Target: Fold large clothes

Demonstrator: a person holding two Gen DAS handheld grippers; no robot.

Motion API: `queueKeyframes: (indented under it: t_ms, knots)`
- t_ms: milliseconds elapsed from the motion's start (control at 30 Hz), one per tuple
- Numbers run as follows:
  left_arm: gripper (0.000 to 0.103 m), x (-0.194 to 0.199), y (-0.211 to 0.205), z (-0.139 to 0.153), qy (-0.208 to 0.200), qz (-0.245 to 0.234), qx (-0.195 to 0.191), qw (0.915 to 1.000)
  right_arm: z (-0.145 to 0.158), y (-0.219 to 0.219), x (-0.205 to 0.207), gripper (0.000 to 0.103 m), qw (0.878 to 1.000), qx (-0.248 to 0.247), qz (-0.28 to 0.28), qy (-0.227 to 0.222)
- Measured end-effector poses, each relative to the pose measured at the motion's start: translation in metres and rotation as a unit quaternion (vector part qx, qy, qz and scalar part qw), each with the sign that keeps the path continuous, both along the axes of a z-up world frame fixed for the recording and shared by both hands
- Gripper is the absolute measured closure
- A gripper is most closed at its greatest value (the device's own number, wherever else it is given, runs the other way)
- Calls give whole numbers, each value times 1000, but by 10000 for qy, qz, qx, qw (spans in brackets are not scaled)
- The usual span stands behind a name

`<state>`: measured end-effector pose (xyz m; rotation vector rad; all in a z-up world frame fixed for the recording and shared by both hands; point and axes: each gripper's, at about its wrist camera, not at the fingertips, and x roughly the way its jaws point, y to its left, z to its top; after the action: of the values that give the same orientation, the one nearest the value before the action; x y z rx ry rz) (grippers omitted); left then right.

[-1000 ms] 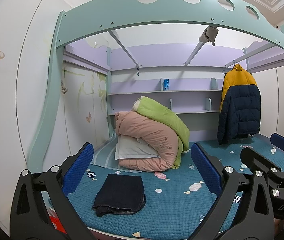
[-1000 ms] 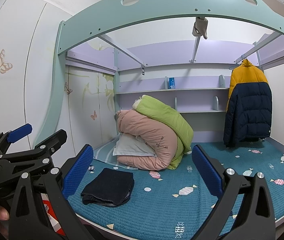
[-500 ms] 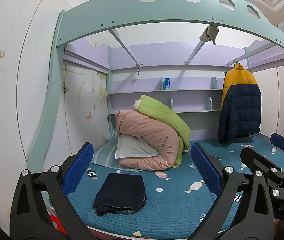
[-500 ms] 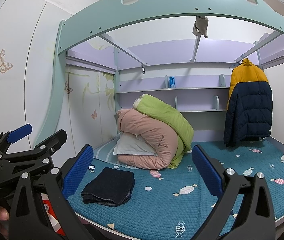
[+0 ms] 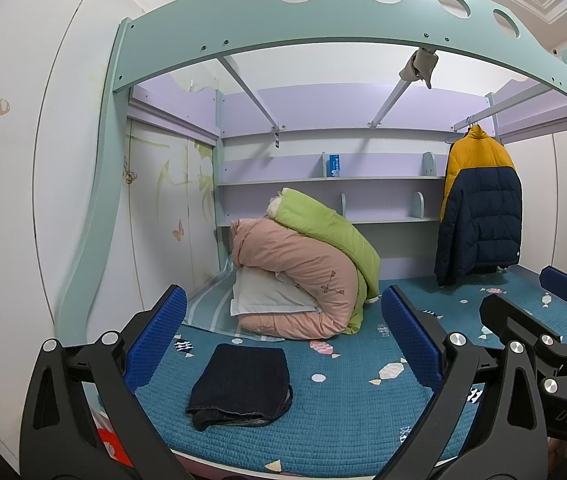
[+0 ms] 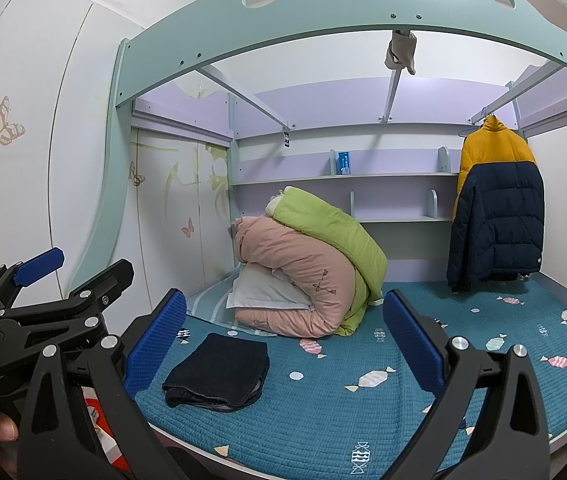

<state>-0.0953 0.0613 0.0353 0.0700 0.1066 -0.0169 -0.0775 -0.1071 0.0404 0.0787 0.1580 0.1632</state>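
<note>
A dark navy garment (image 5: 241,386) lies folded near the front left of the teal bed cover (image 5: 347,424); it also shows in the right wrist view (image 6: 217,378). A yellow and navy puffer jacket (image 5: 479,208) hangs on a rail at the back right, also in the right wrist view (image 6: 497,208). My left gripper (image 5: 283,340) is open and empty, held off the bed's front edge. My right gripper (image 6: 283,340) is open and empty beside it. The right gripper shows at the right of the left wrist view (image 5: 555,304), the left gripper at the left of the right wrist view (image 6: 43,280).
A rolled pink and green duvet (image 5: 307,276) with a white pillow (image 5: 267,294) sits at the back left of the bed. Lilac shelves (image 5: 331,178) line the back wall. A teal arched frame (image 5: 323,36) spans overhead. A white wardrobe wall (image 5: 43,200) stands at left.
Both views have shifted only slightly; the grippers stay open and nothing on the bed has moved.
</note>
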Motion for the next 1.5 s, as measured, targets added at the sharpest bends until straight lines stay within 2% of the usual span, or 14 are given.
queueKeyframes:
  t_ms: [733, 1100, 1500]
  knots:
    - [5, 1, 1, 1, 22, -2, -5, 10000, -1, 5, 1, 8, 10000, 14, -28, 16]
    - [5, 1, 10, -11, 75, 55, 7, 10000, -5, 7, 4, 8, 10000, 26, -42, 32]
    - [5, 27, 11, -17, 308, 69, 71, 9995, -15, 3, 23, 8, 9999, 30, -120, 56]
